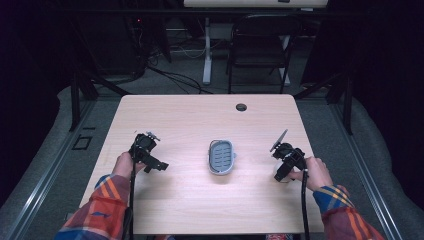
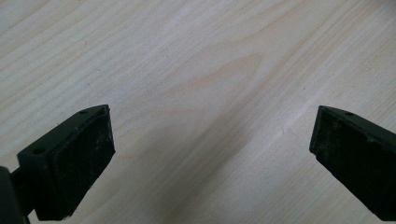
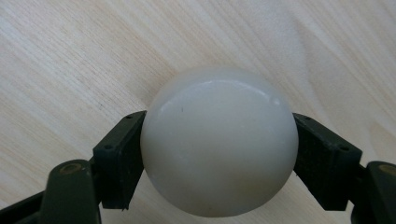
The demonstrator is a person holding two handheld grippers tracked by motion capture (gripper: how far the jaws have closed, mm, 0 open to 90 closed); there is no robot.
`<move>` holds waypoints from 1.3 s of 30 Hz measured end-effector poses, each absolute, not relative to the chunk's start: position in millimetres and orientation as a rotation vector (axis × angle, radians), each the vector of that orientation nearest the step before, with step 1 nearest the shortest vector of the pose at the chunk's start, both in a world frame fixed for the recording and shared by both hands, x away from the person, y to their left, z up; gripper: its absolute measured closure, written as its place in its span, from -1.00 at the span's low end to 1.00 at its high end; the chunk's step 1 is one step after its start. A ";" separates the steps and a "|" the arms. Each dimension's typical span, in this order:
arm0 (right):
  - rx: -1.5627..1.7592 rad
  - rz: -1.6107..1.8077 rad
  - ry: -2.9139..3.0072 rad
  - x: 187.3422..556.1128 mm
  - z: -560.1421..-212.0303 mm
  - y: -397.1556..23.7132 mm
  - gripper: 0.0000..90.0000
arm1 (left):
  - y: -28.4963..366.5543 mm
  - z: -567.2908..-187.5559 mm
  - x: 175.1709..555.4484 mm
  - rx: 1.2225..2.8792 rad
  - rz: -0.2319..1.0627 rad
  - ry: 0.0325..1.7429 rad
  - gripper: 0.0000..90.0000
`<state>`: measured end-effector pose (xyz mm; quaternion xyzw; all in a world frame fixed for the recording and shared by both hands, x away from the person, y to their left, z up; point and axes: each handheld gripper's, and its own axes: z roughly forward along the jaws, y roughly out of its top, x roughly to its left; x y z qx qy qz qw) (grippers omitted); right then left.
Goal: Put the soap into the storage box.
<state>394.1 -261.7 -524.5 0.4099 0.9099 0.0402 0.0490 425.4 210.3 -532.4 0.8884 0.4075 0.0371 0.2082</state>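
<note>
A smooth, white, rounded object (image 3: 219,154) sits between the two black jaws of my right gripper (image 3: 219,126), whose pads press on both of its sides just above the wooden table. From above, the right gripper (image 1: 281,174) is at the table's right side, with a little of the white object (image 1: 278,178) showing under it. A grey oval dish (image 1: 221,156) with a slotted floor lies at the table's middle. To its left is my left gripper (image 1: 156,165). In its own view the left gripper (image 2: 212,121) stands open over bare wood.
The light wooden table (image 1: 200,115) has a dark round cable hole (image 1: 241,107) near its far edge. Behind the table stand a black chair (image 1: 260,45) and a white desk leg (image 1: 206,50). Grey floor surrounds the table.
</note>
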 end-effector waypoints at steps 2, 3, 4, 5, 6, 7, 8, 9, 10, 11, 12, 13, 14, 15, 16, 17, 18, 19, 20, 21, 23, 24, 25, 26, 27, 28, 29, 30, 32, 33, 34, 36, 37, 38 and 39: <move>1.234 0.110 2.771 393.9 -519.8 -261.0 -0.46 | 210.4 -532.3 425.6 2.473 0.107 1.133 -1.00; 1.234 0.110 2.771 393.9 -519.8 -261.0 -0.46 | 210.4 -532.3 425.6 2.473 0.107 1.133 -1.00; 1.252 0.126 2.764 393.0 -519.6 -260.5 -0.46 | 210.1 -532.5 425.5 2.473 0.105 1.136 -1.00; 1.220 0.098 2.781 394.1 -517.5 -260.8 -0.46 | 209.9 -532.6 425.4 2.473 0.104 1.136 -1.00; 1.222 0.099 2.779 394.0 -517.2 -260.8 -0.46 | 209.7 -532.5 425.4 2.473 0.105 1.136 -1.00; 1.219 0.092 2.779 393.9 -516.7 -261.1 -0.46 | 209.4 -532.5 425.4 2.474 0.106 1.133 -1.00; 1.219 0.092 2.779 393.9 -516.7 -261.1 -0.46 | 209.4 -532.5 425.4 2.474 0.106 1.133 -1.00; 1.229 0.091 2.776 393.8 -515.6 -260.8 -0.46 | 209.3 -532.4 425.4 2.476 0.108 1.131 -1.00; 1.229 0.091 2.776 393.8 -515.6 -260.8 -0.46 | 209.3 -532.3 425.4 2.477 0.109 1.130 -1.00; 1.226 0.103 2.772 394.4 -515.5 -260.7 -0.46 | 209.2 -532.3 425.4 2.476 0.111 1.131 -1.00; 1.227 0.101 2.770 394.7 -514.9 -260.2 -0.46 | 209.2 -532.3 425.4 2.475 0.111 1.132 -1.00; 1.227 0.101 2.770 394.7 -514.9 -260.2 -0.46 | 209.2 -532.3 425.4 2.475 0.111 1.132 -1.00; 1.216 0.093 2.781 396.4 -512.8 -259.6 -0.46 | 209.2 -532.5 425.5 2.475 0.108 1.133 -1.00; 1.216 0.093 2.781 396.4 -512.8 -259.6 -0.46 | 209.2 -532.5 425.5 2.475 0.108 1.133 -1.00; 1.220 0.110 2.774 397.3 -511.7 -258.5 -0.46 | 209.3 -532.6 425.6 2.475 0.108 1.132 -1.00; 1.225 0.109 2.775 397.9 -510.8 -257.7 -0.46 | 209.3 -532.6 425.6 2.475 0.108 1.132 -1.00; 1.225 0.109 2.775 397.9 -510.8 -257.7 -0.46 | 209.4 -532.6 425.6 2.475 0.108 1.133 -1.00; 1.214 0.097 2.772 400.0 -508.9 -256.6 -0.46 | 209.4 -532.7 425.7 2.475 0.108 1.133 -1.00; 1.214 0.097 2.772 400.0 -508.9 -256.6 -0.46 | 209.3 -532.7 425.7 2.475 0.108 1.134 -1.00; 1.216 0.094 2.776 401.9 -506.5 -255.3 -0.46 | 209.2 -532.6 425.6 2.474 0.108 1.133 -1.00; 1.211 0.101 2.775 402.8 -506.1 -254.8 -0.46 | 209.0 -532.8 425.8 2.476 0.107 1.131 -1.00; 1.209 0.102 2.776 404.6 -504.6 -253.5 -0.46 | 209.0 -532.8 425.8 2.477 0.105 1.131 -1.00; 1.206 0.101 2.779 405.8 -503.7 -253.2 -0.46 | 209.0 -532.8 425.8 2.477 0.105 1.131 -1.00; 1.212 0.106 2.775 406.5 -503.5 -252.6 -0.46 | 209.0 -532.7 425.7 2.476 0.106 1.131 -1.00; 1.212 0.106 2.775 406.5 -503.5 -252.6 -0.46 | 209.0 -532.7 425.7 2.476 0.106 1.131 -1.00; 1.218 0.121 2.762 406.8 -504.1 -251.9 -0.46 | 209.1 -532.8 425.7 2.476 0.106 1.131 -1.00; 1.203 0.099 2.775 409.0 -502.6 -250.9 -0.46 | 209.2 -532.7 425.8 2.477 0.107 1.130 -1.00; 1.197 0.105 2.778 409.7 -502.4 -250.7 -0.46 | 209.2 -533.0 426.1 2.478 0.105 1.129 -1.00; 1.200 0.102 2.782 411.0 -501.3 -249.4 -0.46 | 209.4 -533.2 426.4 2.478 0.105 1.129 -1.00; 1.217 0.125 2.771 411.0 -502.1 -248.7 -0.46 | 209.4 -533.2 426.4 2.478 0.105 1.129 -1.00; 1.189 0.095 2.783 413.1 -499.9 -248.4 -0.46 | 209.5 -533.4 426.9 2.481 0.107 1.131 -1.00; 1.199 0.106 2.779 413.7 -499.4 -247.6 -0.46 | 209.3 -533.3 427.0 2.484 0.106 1.131 -1.00; 1.200 0.108 2.787 415.8 -497.4 -245.8 -0.46 | 208.5 -532.9 426.5 2.481 0.107 1.129 -1.00; 1.190 0.111 2.781 417.0 -497.1 -244.8 -0.46 | 208.5 -532.9 426.5 2.481 0.107 1.129 -1.00; 1.189 0.095 2.783 418.0 -495.6 -243.3 -0.46 | 208.3 -532.7 426.2 2.482 0.113 1.124 -1.00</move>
